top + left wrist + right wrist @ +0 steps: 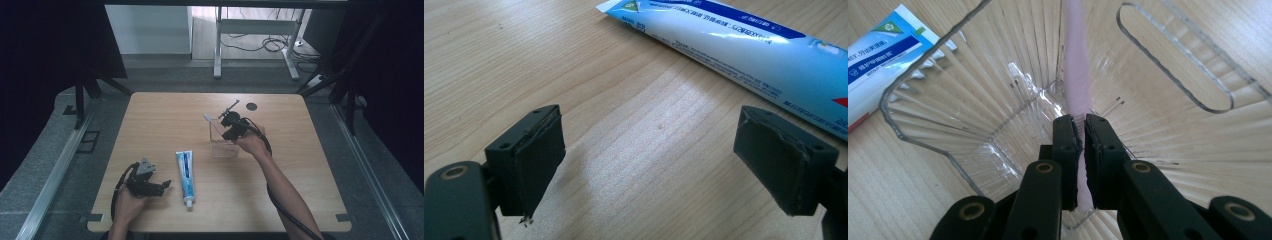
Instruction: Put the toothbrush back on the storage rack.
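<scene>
Your right claw (1082,127) gripped the pink toothbrush (1075,60) inside the clear holder (923,120), far right. Your left claw (649,165) rested open on the counter (524,60), just left of the toothpaste tube (734,45).

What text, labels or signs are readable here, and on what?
None can be read with confidence.
toothpaste tube: small printed lines along the blue band, too small and blurred to read; a small green triangular mark near its crimped end.
The tube end beside the clear holder: blue panel with white characters, blurred; a green round symbol above it.
</scene>
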{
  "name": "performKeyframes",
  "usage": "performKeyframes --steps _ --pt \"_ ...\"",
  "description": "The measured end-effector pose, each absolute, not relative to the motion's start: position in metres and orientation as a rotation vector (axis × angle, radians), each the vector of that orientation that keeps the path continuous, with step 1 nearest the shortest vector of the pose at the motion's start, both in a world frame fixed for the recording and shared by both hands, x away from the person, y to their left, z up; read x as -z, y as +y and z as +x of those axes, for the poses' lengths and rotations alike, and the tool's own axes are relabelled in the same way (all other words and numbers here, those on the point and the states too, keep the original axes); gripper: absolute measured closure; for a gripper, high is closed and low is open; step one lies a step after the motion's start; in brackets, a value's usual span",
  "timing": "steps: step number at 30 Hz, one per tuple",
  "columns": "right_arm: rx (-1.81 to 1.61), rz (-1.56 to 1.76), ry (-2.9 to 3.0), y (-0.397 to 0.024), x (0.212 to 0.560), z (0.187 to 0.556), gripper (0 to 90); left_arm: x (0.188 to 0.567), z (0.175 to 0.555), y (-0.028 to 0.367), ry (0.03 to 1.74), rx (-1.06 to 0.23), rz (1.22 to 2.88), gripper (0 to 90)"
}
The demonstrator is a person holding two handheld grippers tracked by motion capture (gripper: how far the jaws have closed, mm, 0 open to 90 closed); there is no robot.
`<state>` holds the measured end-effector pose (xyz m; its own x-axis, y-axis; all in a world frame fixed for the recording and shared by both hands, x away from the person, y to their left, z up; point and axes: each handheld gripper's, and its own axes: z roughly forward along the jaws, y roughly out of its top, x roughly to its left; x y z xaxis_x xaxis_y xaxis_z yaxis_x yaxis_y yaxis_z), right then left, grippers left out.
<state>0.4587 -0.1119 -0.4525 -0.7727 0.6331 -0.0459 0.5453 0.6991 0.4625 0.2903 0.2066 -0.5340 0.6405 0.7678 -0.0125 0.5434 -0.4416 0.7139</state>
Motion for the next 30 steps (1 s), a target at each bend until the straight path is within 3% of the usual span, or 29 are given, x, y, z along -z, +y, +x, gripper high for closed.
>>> performKeyframes --steps 9,30 --pt "-0.616 0.944 2.721 -0.111 0.453 0.458 79.5 0.534 0.29 0.207 1.016 -0.411 2.159 13.0" --pt "-0.866 0.862 2.62 -0.128 0.429 0.432 36.2 0.534 0.289 0.204 1.002 -0.395 2.156 13.0"
